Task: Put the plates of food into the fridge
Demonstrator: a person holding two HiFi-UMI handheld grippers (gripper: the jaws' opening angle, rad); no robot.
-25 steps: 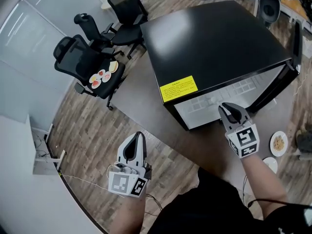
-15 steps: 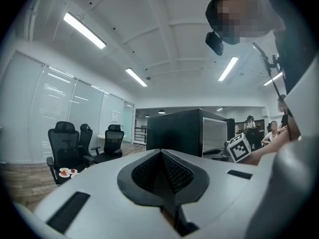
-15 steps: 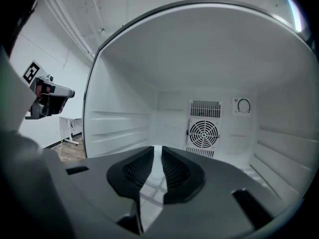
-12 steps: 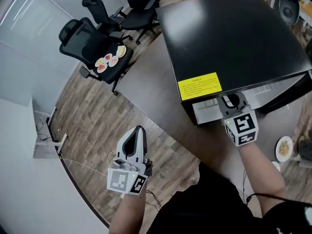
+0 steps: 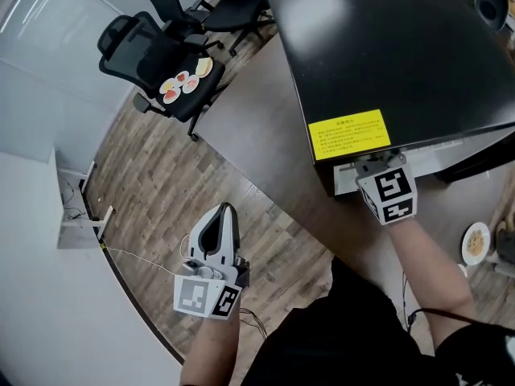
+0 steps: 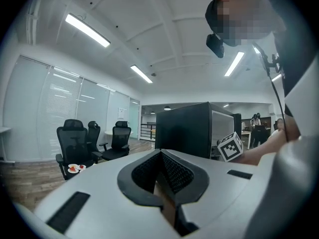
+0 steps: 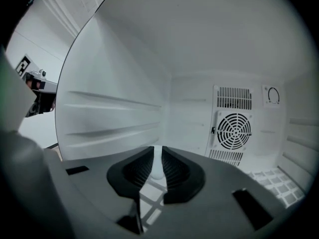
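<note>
The right gripper (image 7: 156,157) points into the fridge (image 5: 386,47), which stands on the table (image 5: 257,143). Its fingers stand a narrow gap apart with nothing between them — only the white inner wall shows through. In the head view those fingers are hidden under the fridge's top edge, just beside the yellow label (image 5: 349,133), and only the marker cube (image 5: 387,199) shows. The left gripper (image 5: 223,215) hangs over the wood floor (image 5: 161,183), fingers closed together and empty. One plate of food (image 5: 185,83) lies on an office chair (image 5: 129,47), well apart from the fridge. Another plate (image 5: 475,244) sits near the right edge — what it rests on is unclear. The fridge door (image 5: 481,158) is mostly cut off.
</note>
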